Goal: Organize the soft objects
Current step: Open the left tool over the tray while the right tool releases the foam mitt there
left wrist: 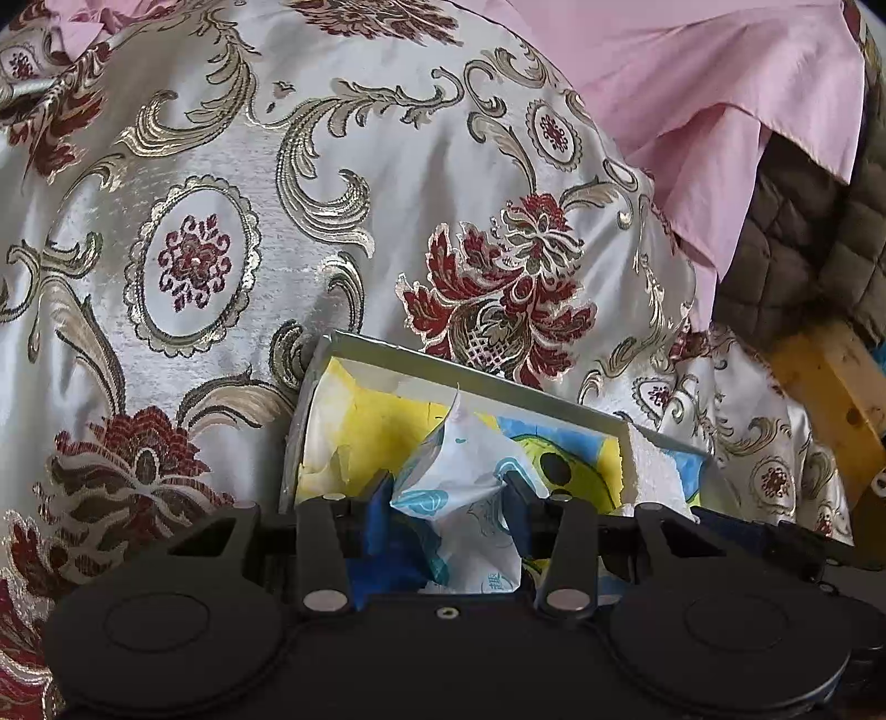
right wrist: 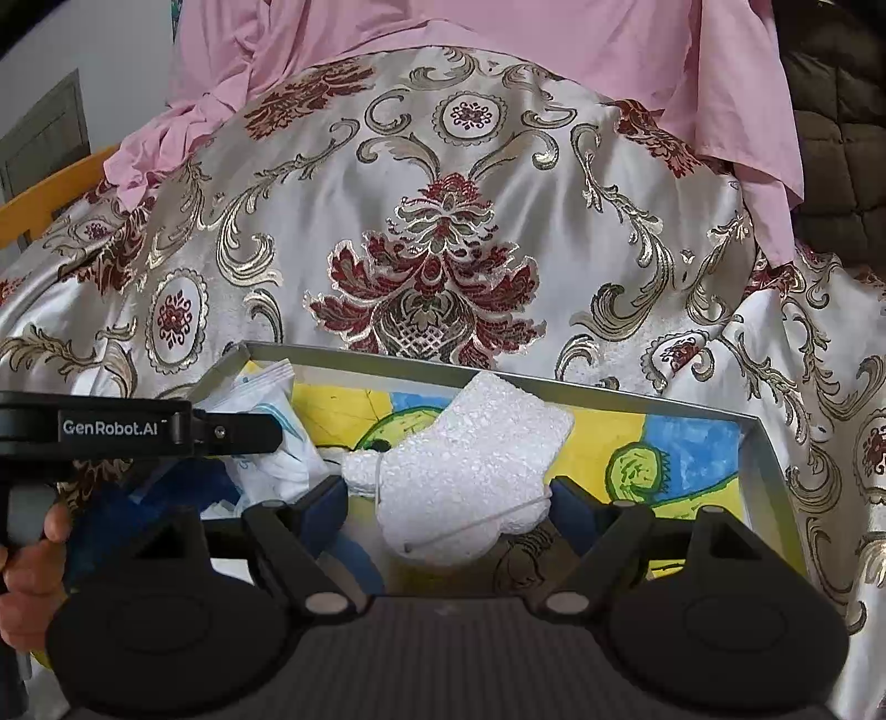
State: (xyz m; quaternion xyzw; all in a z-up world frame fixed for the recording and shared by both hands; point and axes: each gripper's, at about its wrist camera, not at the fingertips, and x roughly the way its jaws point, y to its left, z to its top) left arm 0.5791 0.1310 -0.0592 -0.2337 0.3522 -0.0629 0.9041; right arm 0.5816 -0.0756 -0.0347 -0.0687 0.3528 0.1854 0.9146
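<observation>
Gripping a crumpled white-and-blue wrapper [left wrist: 459,498], the left gripper [left wrist: 451,493] has its fingers [left wrist: 382,498] clamped on it over the left end of a shallow grey box [right wrist: 554,382] whose floor is painted yellow, blue and green. The right gripper [right wrist: 448,498] has its fingers [right wrist: 326,498] clamped on a white foam block [right wrist: 476,471] above the box's middle. The box rests on a silver brocade cloth [right wrist: 443,221], with a pink cloth [right wrist: 498,33] lying behind.

"GenRobot.AI" stands in white on the black left tongs [right wrist: 243,437] body
</observation>
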